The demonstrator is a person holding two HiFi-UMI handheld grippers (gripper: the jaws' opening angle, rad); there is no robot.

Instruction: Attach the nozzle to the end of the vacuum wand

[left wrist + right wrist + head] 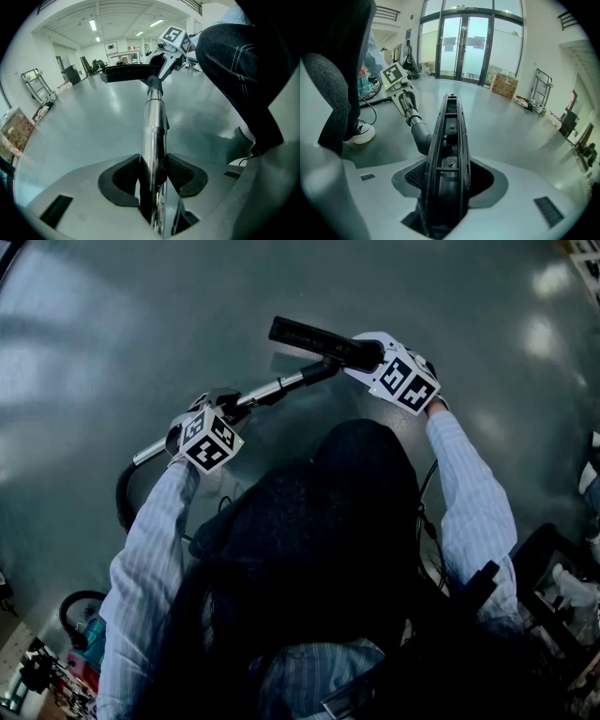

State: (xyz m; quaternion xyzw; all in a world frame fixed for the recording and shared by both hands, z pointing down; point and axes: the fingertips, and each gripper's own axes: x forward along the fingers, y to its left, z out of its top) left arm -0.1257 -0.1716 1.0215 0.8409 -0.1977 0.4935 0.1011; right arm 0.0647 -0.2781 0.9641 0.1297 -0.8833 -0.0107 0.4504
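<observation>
Two tight grips: left gripper point(152, 176) jaws on wand point(153, 119), right gripper point(447, 187) jaws on nozzle point(450, 126), wide floor point(141, 324) around.

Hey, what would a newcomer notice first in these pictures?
A chrome wand slants across the middle of the head view, clamped in the left gripper. At its upper end the right gripper grips a long black nozzle, whose neck meets the wand. Both hang over a shiny grey floor.

wand point(153, 136) near end lost between jaws, nozzle point(448, 140) likewise; hose point(120, 498) partly behind sleeve point(150, 563)
</observation>
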